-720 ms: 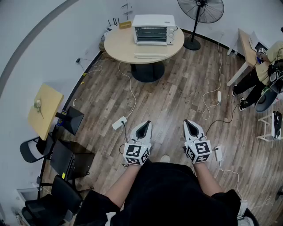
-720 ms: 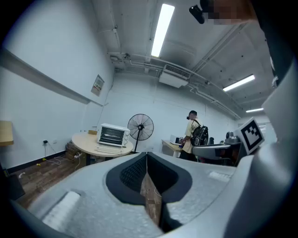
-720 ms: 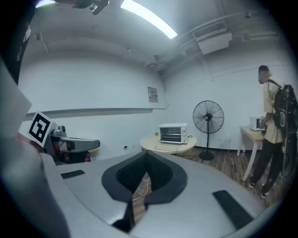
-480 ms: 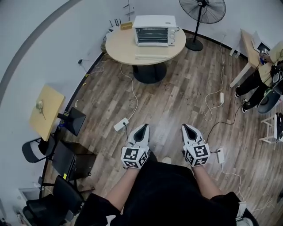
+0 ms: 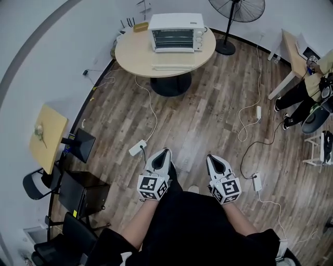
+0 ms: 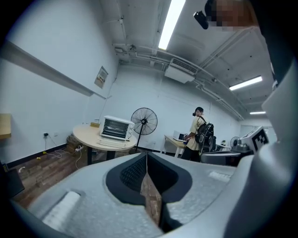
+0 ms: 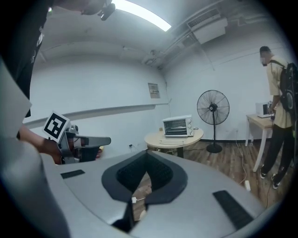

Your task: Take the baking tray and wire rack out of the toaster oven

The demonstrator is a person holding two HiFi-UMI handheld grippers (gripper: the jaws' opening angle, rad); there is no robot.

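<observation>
The round table point(image 5: 136, 54) stands far across the room, and the toaster oven point(image 5: 177, 32) sits at its rear edge, glass front facing the person, door apparently shut. Behind that glass only faint horizontal bars show, so the wire rack and baking tray cannot be told apart from here. The standing fan point(image 5: 237, 9), just right of the table, is cut off by the picture's top edge. A flat pale thing point(image 5: 174, 66) lies on the table just in front of the oven, too small to name. Well short of the table, both forearms reach forward over the wooden floor point(image 5: 208, 114). The left gripper point(image 5: 165, 152) and right gripper point(image 5: 210, 158) are side by side but apart, pointing toward the table and slightly down. Each has its jaws pressed together with nothing between them.
</observation>
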